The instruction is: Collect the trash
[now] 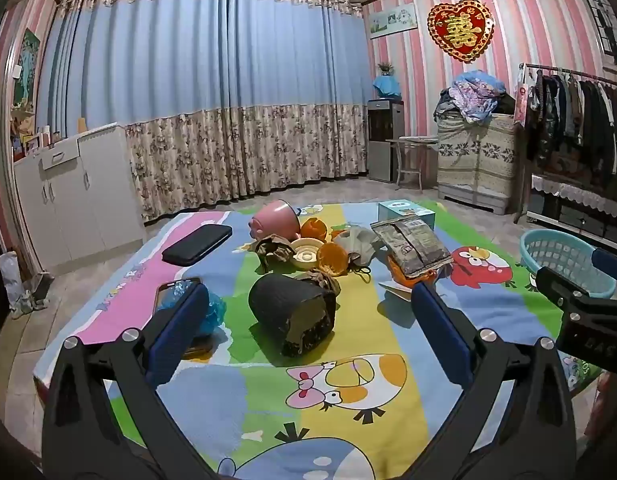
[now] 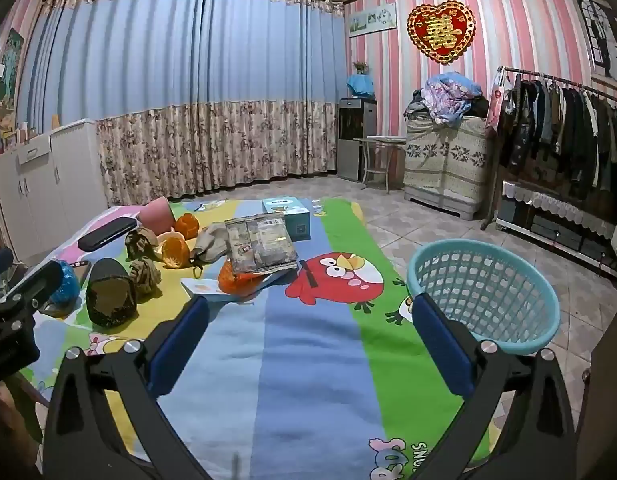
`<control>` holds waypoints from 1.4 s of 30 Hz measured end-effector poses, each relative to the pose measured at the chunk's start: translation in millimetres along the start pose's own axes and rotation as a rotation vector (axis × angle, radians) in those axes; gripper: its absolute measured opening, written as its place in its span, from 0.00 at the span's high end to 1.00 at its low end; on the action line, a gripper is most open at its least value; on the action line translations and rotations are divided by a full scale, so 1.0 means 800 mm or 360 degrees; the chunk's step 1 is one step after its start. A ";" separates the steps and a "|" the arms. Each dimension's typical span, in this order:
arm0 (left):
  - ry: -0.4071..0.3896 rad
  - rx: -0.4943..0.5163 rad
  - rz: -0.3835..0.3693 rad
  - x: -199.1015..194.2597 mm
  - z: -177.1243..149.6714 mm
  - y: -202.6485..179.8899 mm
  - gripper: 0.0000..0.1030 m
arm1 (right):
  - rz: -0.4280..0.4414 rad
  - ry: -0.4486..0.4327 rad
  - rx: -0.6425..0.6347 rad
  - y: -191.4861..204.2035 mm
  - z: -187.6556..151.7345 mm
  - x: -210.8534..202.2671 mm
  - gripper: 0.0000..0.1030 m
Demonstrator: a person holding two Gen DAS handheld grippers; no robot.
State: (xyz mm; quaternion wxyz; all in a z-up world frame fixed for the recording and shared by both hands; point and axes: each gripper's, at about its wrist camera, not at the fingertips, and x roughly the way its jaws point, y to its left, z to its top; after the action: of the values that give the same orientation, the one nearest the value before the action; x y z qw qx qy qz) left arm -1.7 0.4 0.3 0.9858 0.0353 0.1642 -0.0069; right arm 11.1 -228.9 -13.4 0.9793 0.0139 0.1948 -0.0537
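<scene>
The left claw (image 1: 304, 312) hangs wide over the near middle of the counter (image 1: 348, 408), which wears a bright cartoon cloth, and holds nothing. Between its blue fingers (image 1: 180, 320) lies a dark torn wrapper roll (image 1: 292, 314) on its side, apart from both pads. Just beside the left finger sit a blue crumpled bag (image 1: 212, 308) and a phone (image 1: 168, 286), the bag on top of the phone.

Further toward the far edge the trash is bunched together: a brown paper ball (image 1: 272, 250), a white lid (image 1: 306, 254), orange peels (image 1: 331, 258), a grey rag (image 1: 360, 242) and a flat foil packet (image 1: 412, 240) lying over an orange bag (image 1: 408, 274). A pink cup (image 1: 276, 220) lies tipped at the far edge, a black case (image 1: 198, 244) toward the far left corner, and a teal box (image 1: 406, 212) toward the far right corner.

The right claw (image 2: 308, 328) is also spread wide and empty, over the bare right half of the counter. A teal basket (image 2: 484, 288) stands off the counter's right edge, just beyond the right finger; it looks empty as far as can be seen
</scene>
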 end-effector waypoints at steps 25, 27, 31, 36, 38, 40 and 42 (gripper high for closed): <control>0.0023 -0.0003 -0.0026 -0.002 0.003 -0.002 0.05 | -0.0018 -0.0015 0.0010 -0.006 0.003 0.001 0.04; 0.0023 -0.0003 -0.0027 -0.002 0.003 0.000 0.05 | -0.0018 -0.0015 0.0009 -0.007 0.003 0.001 0.04; 0.0030 -0.0007 -0.0032 -0.002 0.004 0.001 0.05 | -0.0022 -0.0010 0.0020 -0.011 0.001 0.004 0.04; 0.0026 -0.0004 -0.0027 -0.002 0.003 0.000 0.05 | -0.0024 -0.0018 0.0017 -0.013 0.001 0.002 0.04; 0.0027 -0.0005 -0.0029 -0.002 0.003 0.000 0.05 | -0.0021 -0.0017 0.0017 -0.013 0.001 0.002 0.04; 0.0025 -0.0005 -0.0027 -0.002 0.003 0.000 0.05 | -0.0023 -0.0020 0.0015 -0.013 0.001 0.002 0.04; 0.0025 -0.0008 -0.0026 -0.003 0.003 0.001 0.05 | -0.0022 -0.0020 0.0015 -0.013 0.001 0.002 0.04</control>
State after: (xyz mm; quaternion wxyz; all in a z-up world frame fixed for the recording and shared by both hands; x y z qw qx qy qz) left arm -3.3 0.9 3.4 0.9845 0.0316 0.1721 -0.0142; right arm 11.3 -239.7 -13.1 0.9800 0.0167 0.1884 -0.0616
